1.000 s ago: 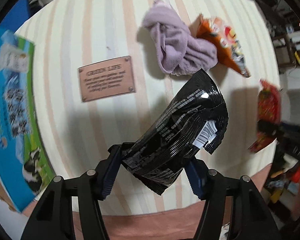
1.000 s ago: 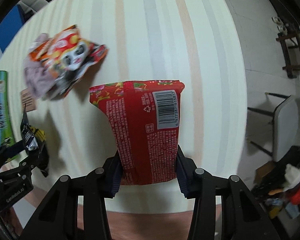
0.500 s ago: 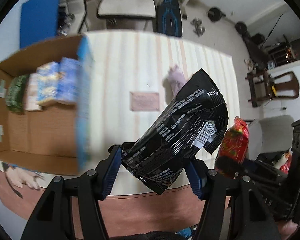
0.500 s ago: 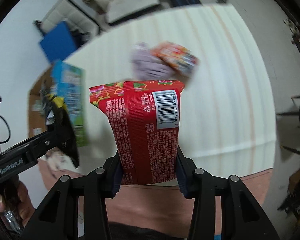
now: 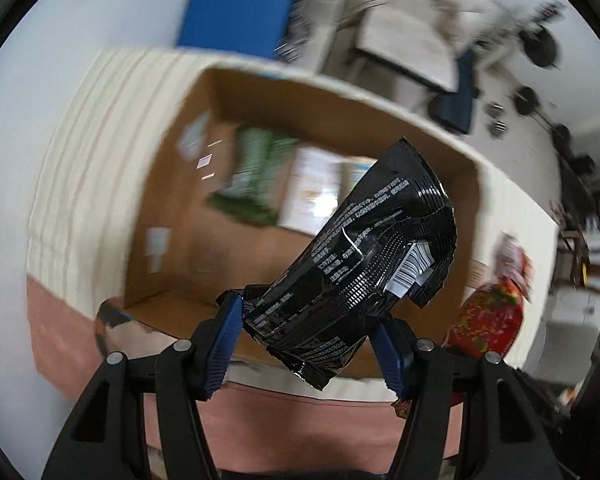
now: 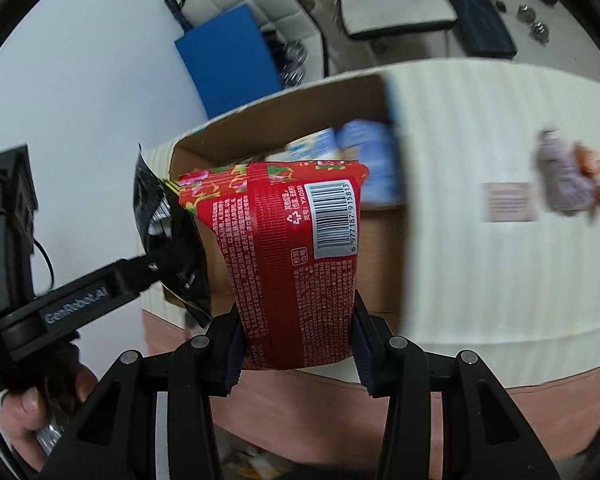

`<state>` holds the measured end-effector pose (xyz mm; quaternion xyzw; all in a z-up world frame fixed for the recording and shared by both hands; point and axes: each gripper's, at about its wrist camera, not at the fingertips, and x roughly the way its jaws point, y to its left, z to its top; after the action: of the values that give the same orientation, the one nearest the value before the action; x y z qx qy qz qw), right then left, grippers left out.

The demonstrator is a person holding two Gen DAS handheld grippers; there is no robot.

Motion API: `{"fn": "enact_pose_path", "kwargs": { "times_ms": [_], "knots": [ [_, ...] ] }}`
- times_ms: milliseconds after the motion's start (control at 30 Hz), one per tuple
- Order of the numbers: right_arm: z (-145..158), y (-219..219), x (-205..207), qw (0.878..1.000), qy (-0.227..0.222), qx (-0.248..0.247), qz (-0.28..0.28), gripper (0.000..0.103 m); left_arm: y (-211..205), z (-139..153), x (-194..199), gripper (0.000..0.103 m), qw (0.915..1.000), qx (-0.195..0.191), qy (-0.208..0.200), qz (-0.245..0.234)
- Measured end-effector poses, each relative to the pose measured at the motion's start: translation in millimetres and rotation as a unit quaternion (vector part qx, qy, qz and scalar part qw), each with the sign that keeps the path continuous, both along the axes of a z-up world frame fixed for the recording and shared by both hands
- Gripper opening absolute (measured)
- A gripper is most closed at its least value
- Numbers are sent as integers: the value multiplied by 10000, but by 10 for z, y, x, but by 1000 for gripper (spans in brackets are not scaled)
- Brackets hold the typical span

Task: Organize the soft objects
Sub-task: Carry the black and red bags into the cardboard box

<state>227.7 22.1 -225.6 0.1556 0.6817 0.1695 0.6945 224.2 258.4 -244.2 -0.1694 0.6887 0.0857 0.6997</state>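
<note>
Left gripper is pinching the light, crinkly black pouch at its 6 o'clock end; right gripper is likewise clamping the red packet low, both probably slippery.

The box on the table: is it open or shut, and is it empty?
Open and not empty. The box has no lid over it, and its brown inside walls show. Blurred packs, green and blue-white, lie inside.

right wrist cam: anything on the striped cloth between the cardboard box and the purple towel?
Only the small pinkish-brown plaque, flat on the striped cloth between the open cardboard box and the crumpled purple towel. Otherwise bare. Right wrist view.
</note>
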Motion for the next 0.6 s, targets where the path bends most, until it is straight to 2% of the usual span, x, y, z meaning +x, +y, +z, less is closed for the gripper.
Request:
{"fn": "enact_pose_path", "kwargs": {
  "times_ms": [67,167,233,333,500,600],
  "knots": [
    [-203,358,74,9999,159,-45,-30,48,320,-243,51,59,9993,-1,323,171],
    [-520,787,116,9988,444,-230,-15,48,550,-475,103,59,9978,84,619,228],
    [-685,926,128,9979,577,-304,-4,48,632,-621,131,59,9965,94,799,237],
    [-917,1110,131,9965,736,-388,35,48,657,-757,159,59,9949,19,986,206],
    [-1115,1311,77,9944,974,-418,64,48,681,-923,161,62,9917,-107,1280,48],
    [-1262,1440,78,9917,1184,-443,238,49,621,-1006,163,62,9875,29,1566,-151]
  ]
}}
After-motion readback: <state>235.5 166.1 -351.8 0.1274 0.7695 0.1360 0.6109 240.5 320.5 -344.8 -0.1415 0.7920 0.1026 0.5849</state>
